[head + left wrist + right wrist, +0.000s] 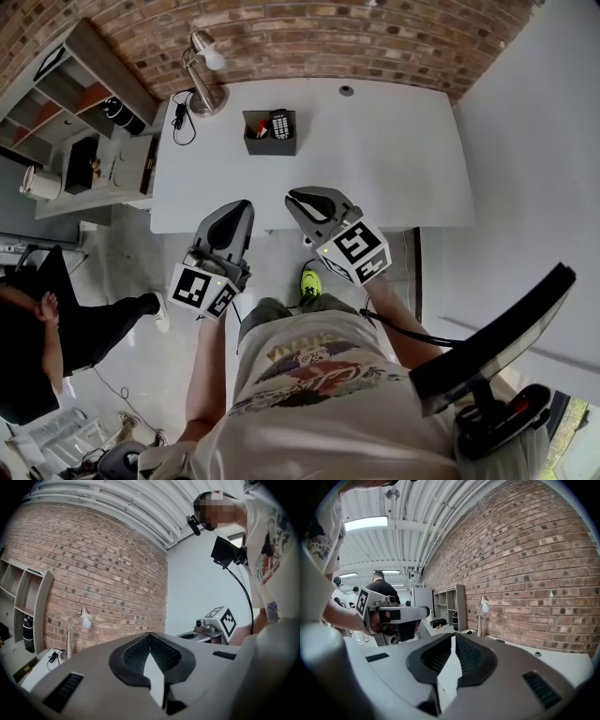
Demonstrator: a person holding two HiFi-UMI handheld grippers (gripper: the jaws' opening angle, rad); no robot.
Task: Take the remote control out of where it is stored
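A black remote control point(279, 123) stands upright in a dark grey box point(269, 140) on the white table point(394, 159), near its far edge; something red sits beside it in the box. My left gripper point(241, 207) and right gripper point(297, 198) hang side by side over the table's near edge, well short of the box. Both are shut and hold nothing. In the left gripper view the jaws point(150, 635) meet at the tip, and the right gripper point(216, 622) shows beside them. The right gripper view shows its jaws point(452, 637) closed, with the left gripper point(389, 613) to the left.
A desk lamp point(204, 70) and a black cable point(180, 117) sit at the table's far left corner. A shelf unit point(84, 122) stands left of the table against the brick wall. A seated person point(47, 328) is at lower left. A black panel on a stand point(497, 337) is at lower right.
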